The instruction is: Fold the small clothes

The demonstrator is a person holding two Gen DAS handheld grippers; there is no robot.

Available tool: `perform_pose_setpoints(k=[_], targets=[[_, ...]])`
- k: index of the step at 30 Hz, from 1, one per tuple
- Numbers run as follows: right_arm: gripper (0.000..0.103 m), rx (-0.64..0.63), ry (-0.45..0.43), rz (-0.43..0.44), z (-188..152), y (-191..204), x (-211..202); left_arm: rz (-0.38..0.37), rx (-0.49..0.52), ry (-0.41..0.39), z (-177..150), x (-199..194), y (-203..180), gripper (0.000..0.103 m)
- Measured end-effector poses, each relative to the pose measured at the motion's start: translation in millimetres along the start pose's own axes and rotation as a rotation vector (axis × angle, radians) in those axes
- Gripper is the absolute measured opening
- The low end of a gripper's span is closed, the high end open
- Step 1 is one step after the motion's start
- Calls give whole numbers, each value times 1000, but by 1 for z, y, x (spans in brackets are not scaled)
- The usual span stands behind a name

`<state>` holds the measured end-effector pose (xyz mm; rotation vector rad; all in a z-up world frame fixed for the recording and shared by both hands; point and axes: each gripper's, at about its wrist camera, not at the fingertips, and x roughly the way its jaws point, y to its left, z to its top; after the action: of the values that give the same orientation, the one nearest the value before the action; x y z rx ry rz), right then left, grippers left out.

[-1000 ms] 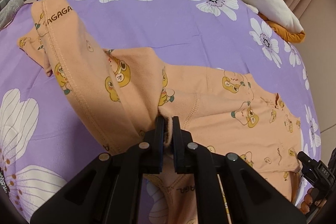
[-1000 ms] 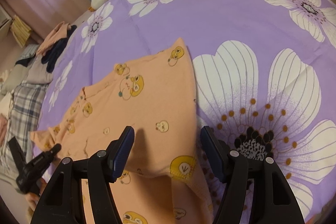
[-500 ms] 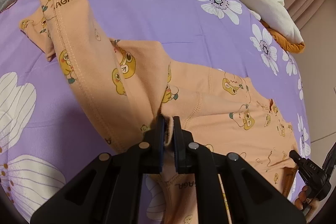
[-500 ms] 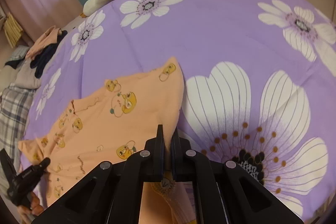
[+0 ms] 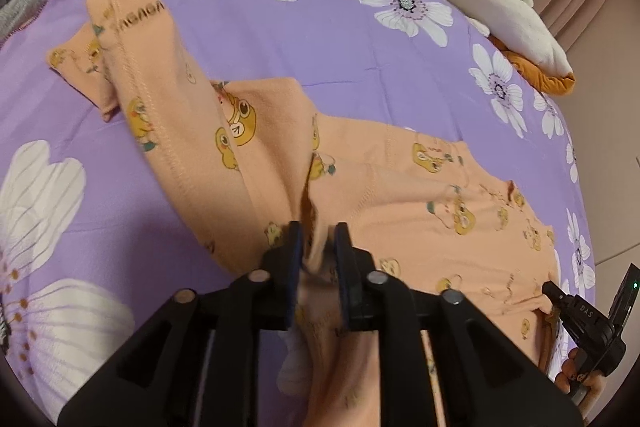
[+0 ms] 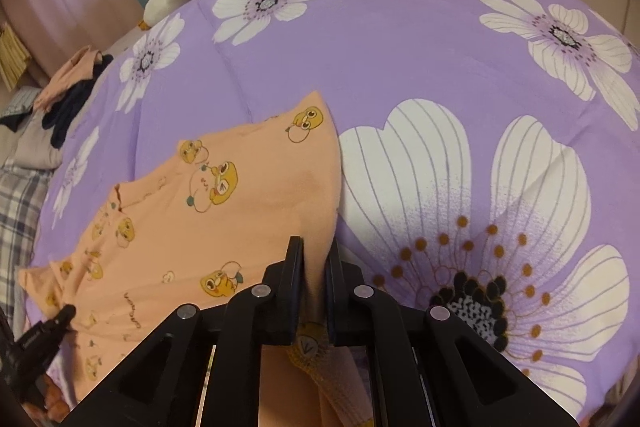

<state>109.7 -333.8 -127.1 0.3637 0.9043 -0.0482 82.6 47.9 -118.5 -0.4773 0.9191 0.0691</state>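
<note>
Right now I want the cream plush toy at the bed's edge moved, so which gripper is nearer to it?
Right, though not by much. The right gripper clamps the orange cartoon-print garment on the toy's side; the left gripper, fingers opening around a fold, sits farther from the cream plush toy.

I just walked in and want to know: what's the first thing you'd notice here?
The peach garment with yellow cartoon ducks, spread across the middle of a purple bedspread with big white flowers. The right gripper pinches its edge, and the left gripper is opening around a fold of it.
</note>
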Motion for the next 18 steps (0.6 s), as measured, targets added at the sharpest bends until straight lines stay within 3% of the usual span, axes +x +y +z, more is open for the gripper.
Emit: perform_pose_setpoints(k=[2,3,7,9,11,15,18], targets=[[15,-7,-12,-17,0,1,-7,-3,4,-14,0,-10,-1,41],[18,-20,-26,-33,0,3,-13,-1,6,-33,0,-20,-3,46],[52,-49,-105,-29,3,11,-45,11,20,-99,3,-50,-10,68],[59,-59,-139,-12,5,14,-60,6,18,-136,5,-66,-11,79],[73,-76,-180,2,7,20,-78,-6,12,-177,6,-83,-11,91],[81,-122,-239,47,14,38,-105,-22,-2,-240,6,-113,-10,96],[92,-137,-252,106,19,53,-112,-12,-9,-270,2,-124,-7,98]])
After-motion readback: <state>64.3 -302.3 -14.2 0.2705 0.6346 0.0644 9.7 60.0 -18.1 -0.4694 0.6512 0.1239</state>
